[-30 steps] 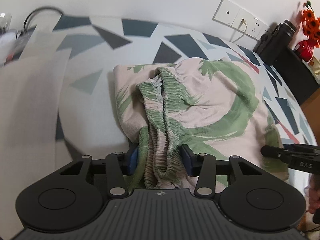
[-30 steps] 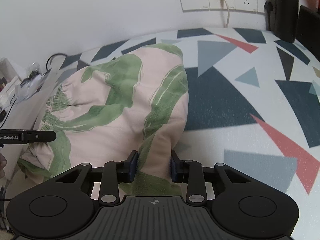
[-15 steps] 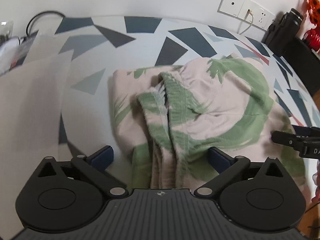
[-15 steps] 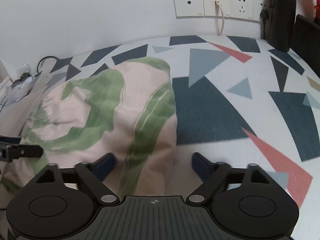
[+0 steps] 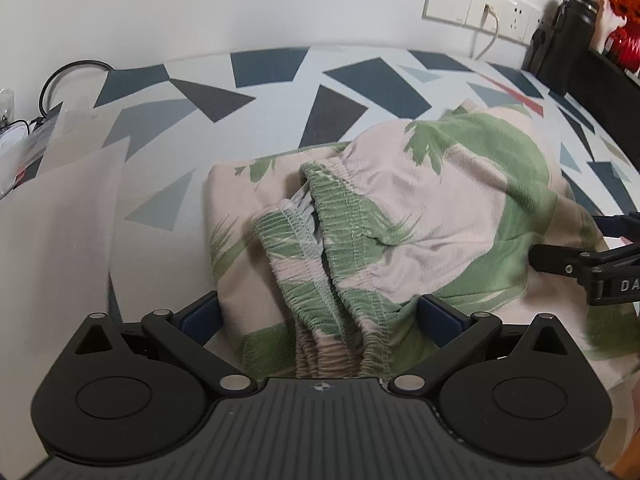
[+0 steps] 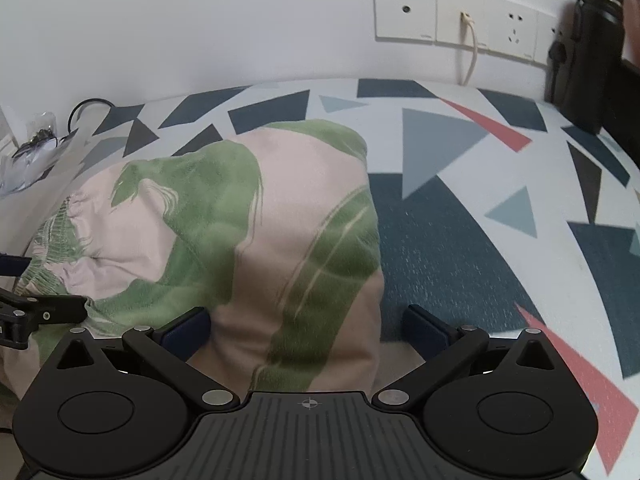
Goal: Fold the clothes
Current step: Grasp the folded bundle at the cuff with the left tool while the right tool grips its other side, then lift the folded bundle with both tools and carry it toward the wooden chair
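A pink garment with green leaf print (image 5: 440,208) lies folded on the patterned table, its gathered elastic waistband (image 5: 340,240) facing the left wrist camera. My left gripper (image 5: 320,318) is open, its blue pads wide on either side of the waistband. In the right wrist view the same garment (image 6: 248,220) shows its folded side edge. My right gripper (image 6: 306,330) is open too, straddling that edge. The right gripper's fingertip (image 5: 560,260) pokes in at the right of the left wrist view.
The tablecloth with dark, grey and red triangles (image 6: 460,200) runs to a white wall with sockets (image 6: 460,16) and a plugged cable. A black bottle (image 6: 592,48) stands at the back right. A pale cloth (image 5: 52,240) and cables lie at the left.
Both grippers were shut on the garment a second ago; both have opened wide and let it go. The garment now rests on the table, and both grippers have drawn back slightly.
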Demonstrator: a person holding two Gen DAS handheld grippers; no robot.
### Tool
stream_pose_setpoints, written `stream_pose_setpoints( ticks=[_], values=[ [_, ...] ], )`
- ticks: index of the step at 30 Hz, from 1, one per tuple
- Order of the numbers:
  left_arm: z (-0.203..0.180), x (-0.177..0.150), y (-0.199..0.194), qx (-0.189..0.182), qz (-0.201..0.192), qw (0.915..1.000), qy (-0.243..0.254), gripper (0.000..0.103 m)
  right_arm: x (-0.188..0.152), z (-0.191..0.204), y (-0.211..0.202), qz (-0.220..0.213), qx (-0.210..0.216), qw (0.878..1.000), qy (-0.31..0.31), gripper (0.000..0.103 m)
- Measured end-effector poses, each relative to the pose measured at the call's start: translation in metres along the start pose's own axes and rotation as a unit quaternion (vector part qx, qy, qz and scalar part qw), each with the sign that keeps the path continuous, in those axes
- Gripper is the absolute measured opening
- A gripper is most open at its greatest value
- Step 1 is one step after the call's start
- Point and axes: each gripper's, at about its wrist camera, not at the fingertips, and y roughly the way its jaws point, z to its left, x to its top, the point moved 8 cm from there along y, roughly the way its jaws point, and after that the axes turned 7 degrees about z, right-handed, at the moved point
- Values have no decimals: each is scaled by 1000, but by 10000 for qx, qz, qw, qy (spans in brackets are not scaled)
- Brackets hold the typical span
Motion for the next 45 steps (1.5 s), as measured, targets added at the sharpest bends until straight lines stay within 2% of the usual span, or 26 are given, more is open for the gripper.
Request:
stream_pose_setpoints(
  ticks=[2,3,4,5,6,7,8,9,10,13,16,19,23,28,32,36,39,45],
  values=[
    [2,-1,-1,-85,-69,9999,-52,102,2,2,2,-11,6,10000,-75,102],
    [3,-1,-3,-138,-110,9998,-83,98,2,4,2,-7,24,9999,-108,101],
    [3,-2,-5,-193,-162,9996,-114,94,2,6,1,-22,59,9999,-156,94],
    [1,-2,-8,-312,-195,9993,-112,82,2,9,-1,-56,129,9996,-259,88],
    [0,-3,-12,-431,-227,9987,-110,62,1,13,-3,-72,198,9992,-345,74],
    [-2,-4,-14,-551,-248,9981,-120,54,0,17,-6,-75,290,9987,-410,60],
    [-5,-5,-16,-672,-219,9973,-189,41,0,21,-8,-60,402,9983,-410,53],
    [-6,-7,-18,-768,-208,9964,-295,32,-1,24,-10,-45,515,9978,-408,41],
    [-6,-8,-20,-817,-231,9956,-393,29,-2,26,-13,-26,598,9974,-409,30],
    [-8,-17,-31,-785,-320,9950,-531,25,-5,33,-22,32,846,9956,-413,21],
    [-8,-30,-47,-660,-464,9946,-650,24,-9,41,-33,44,1115,9927,-451,20],
    [-5,-42,-71,-500,-697,9914,-987,23,-11,48,-49,-65,1459,9880,-510,19],
    [-9,-61,-108,6,-1069,9833,-1474,23,-9,59,-67,-141,2025,9757,-824,19],
    [-15,-101,-153,522,-1375,9601,-2377,23,-6,82,-88,-138,2723,9495,-1555,19],
    [-13,-140,-185,946,-1486,9421,-2854,23,-11,112,-115,-219,3247,9188,-2235,19],
    [9,-184,-226,1317,-1629,9202,-3307,23,-19,149,-143,-117,3859,8874,-2520,19],
    [30,-215,-259,1625,-1781,9041,-3528,23,-28,183,-157,-29,4103,8683,-2788,19],
    [93,-289,-317,1980,-2103,8679,-4041,22,-44,270,-180,14,4437,8264,-3468,19]
  ],
)
